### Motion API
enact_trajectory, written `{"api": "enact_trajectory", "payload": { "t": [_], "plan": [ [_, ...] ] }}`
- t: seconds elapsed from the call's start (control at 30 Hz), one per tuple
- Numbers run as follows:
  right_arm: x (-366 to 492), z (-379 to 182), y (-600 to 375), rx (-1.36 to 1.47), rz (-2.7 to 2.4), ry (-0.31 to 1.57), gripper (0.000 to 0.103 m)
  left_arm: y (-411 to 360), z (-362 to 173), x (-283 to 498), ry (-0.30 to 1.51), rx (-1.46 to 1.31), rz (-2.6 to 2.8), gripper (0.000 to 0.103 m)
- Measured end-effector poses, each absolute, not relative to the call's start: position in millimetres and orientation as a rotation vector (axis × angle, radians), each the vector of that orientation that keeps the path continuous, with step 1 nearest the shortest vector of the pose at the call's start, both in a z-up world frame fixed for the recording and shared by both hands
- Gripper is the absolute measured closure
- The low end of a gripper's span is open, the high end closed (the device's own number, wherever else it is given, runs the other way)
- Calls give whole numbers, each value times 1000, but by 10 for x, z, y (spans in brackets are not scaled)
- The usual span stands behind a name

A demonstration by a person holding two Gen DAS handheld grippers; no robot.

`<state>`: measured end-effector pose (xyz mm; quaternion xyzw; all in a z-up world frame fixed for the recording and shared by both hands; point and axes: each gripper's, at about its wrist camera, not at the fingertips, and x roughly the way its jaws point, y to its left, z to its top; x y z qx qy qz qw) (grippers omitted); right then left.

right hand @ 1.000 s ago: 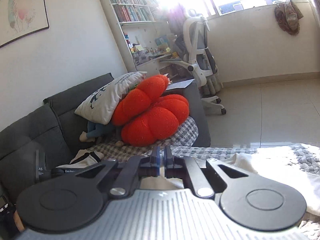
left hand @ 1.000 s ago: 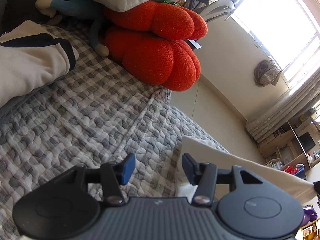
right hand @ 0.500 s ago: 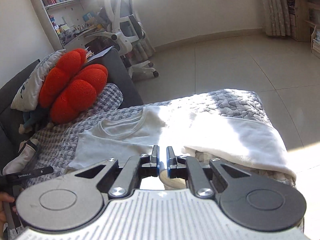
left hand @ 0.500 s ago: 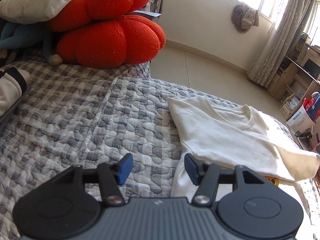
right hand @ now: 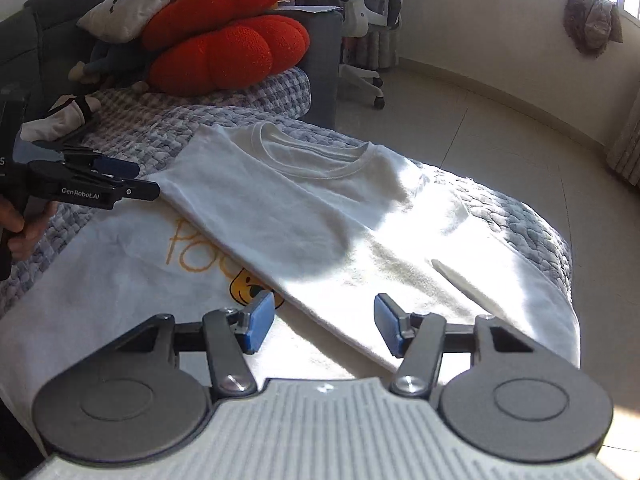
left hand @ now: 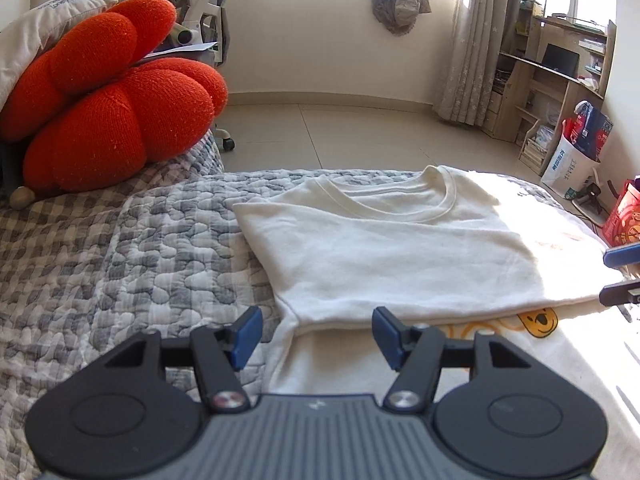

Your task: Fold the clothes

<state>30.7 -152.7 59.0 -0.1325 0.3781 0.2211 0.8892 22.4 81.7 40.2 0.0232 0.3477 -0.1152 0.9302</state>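
A cream-white T-shirt (left hand: 400, 248) with an orange and yellow bear print lies on the grey quilt (left hand: 140, 248), its collar half folded over the printed half. My left gripper (left hand: 316, 336) hovers low over the left end of the fold. Its jaws are opening and the pads touch no cloth. My right gripper (right hand: 325, 324) hangs over the fold's right part on the T-shirt (right hand: 280, 208), jaws opening, with nothing pressed between the pads. Each gripper shows in the other's view: the right gripper (left hand: 606, 278) at the right edge, the left gripper (right hand: 144, 180) at the left, held by a hand (right hand: 24, 232).
A red pumpkin cushion (left hand: 112, 120) and a white pillow (right hand: 152, 4) sit at the quilt's far left. A white and black garment (right hand: 60, 120) lies near them. Beyond the quilt's far edge are tiled floor (left hand: 360, 136), an office chair (right hand: 368, 20), and bags (left hand: 576, 156) by a desk.
Both grippers have tipped down toward the T-shirt. The right jaws went from shut to wide apart. The left gripper swung right from the cushion to the shirt's fold, and its jaws spread slightly.
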Motion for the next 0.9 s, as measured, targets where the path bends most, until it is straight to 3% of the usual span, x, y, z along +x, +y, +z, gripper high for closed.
{"api": "enact_trajectory", "payload": {
  "t": [0.07, 0.1, 0.13, 0.23, 0.27, 0.33, 0.37, 0.7, 0.73, 0.77, 0.8, 0.87, 0.9],
  "plan": [
    [285, 516, -1445, -345, 477, 788, 44, 801, 340, 252, 726, 75, -214, 46],
    [275, 474, -1402, -383, 487, 789, 44, 808, 314, 269, 739, 81, -206, 55],
    [270, 438, -1362, -413, 495, 790, 44, 834, 307, 280, 747, 67, -207, 75],
    [271, 304, -1257, -505, 488, 796, 45, 923, 312, 304, 765, 17, -213, 94],
    [274, 275, -1240, -526, 479, 786, 50, 949, 321, 306, 767, 4, -216, 95],
    [288, 278, -1241, -535, 472, 776, 77, 1004, 324, 312, 776, -40, -215, 96],
    [289, 296, -1242, -543, 459, 769, 103, 1037, 324, 320, 781, -74, -213, 96],
    [169, 441, -1151, -591, 481, 726, 103, 1238, 323, 337, 811, -267, -194, 96],
    [165, 370, -1136, -628, 483, 731, 99, 1234, 305, 345, 818, -263, -189, 96],
    [155, 294, -1121, -671, 487, 734, 85, 1223, 295, 346, 820, -249, -185, 95],
    [136, 216, -1108, -722, 479, 728, 63, 1214, 298, 344, 818, -236, -184, 94],
    [96, 172, -1107, -776, 443, 680, 42, 1184, 332, 337, 803, -202, -179, 87],
    [100, 181, -1119, -781, 430, 674, 40, 1151, 356, 326, 788, -172, -177, 85]
  ]
}}
